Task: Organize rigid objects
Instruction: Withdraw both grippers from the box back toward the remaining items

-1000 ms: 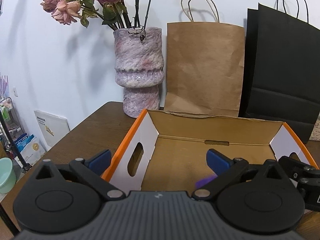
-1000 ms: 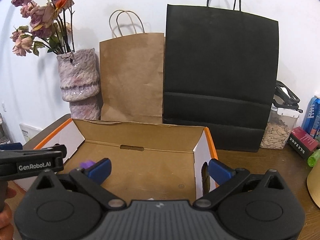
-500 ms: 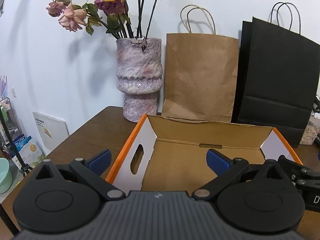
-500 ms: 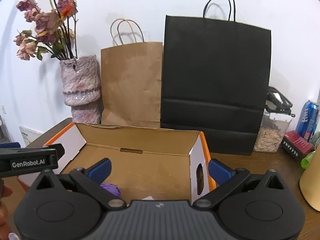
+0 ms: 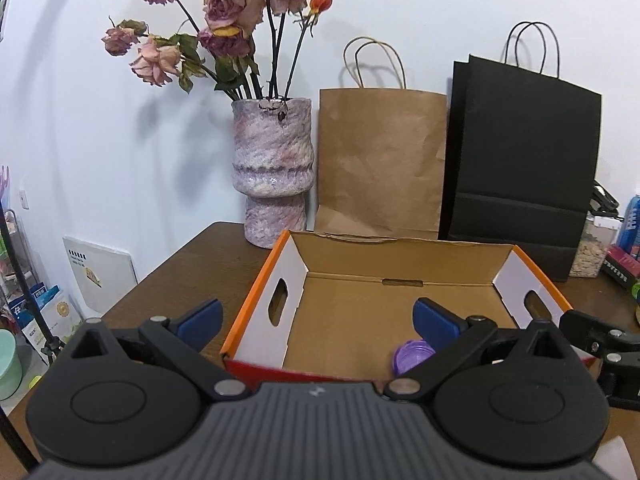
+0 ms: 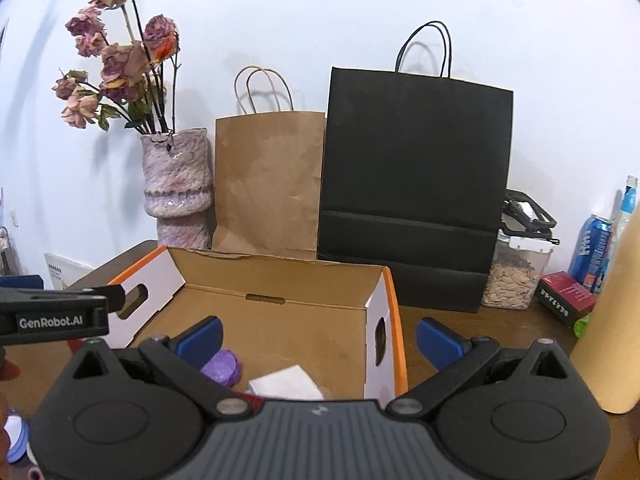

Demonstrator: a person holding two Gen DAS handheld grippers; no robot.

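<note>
Both my left gripper and right gripper are wide open, holding nothing. The purple lid lies near the box's front edge. It looks light and hard; I'd pinch its rim.

— Bright, even, soft indoor light; faint grey shadows behind the dried pink roses on the plain white wall.

— Strong fisheye bending, dark corners. Near red edge of the open orange-rimmed cardboard box smeared; small white card soft too.
</note>
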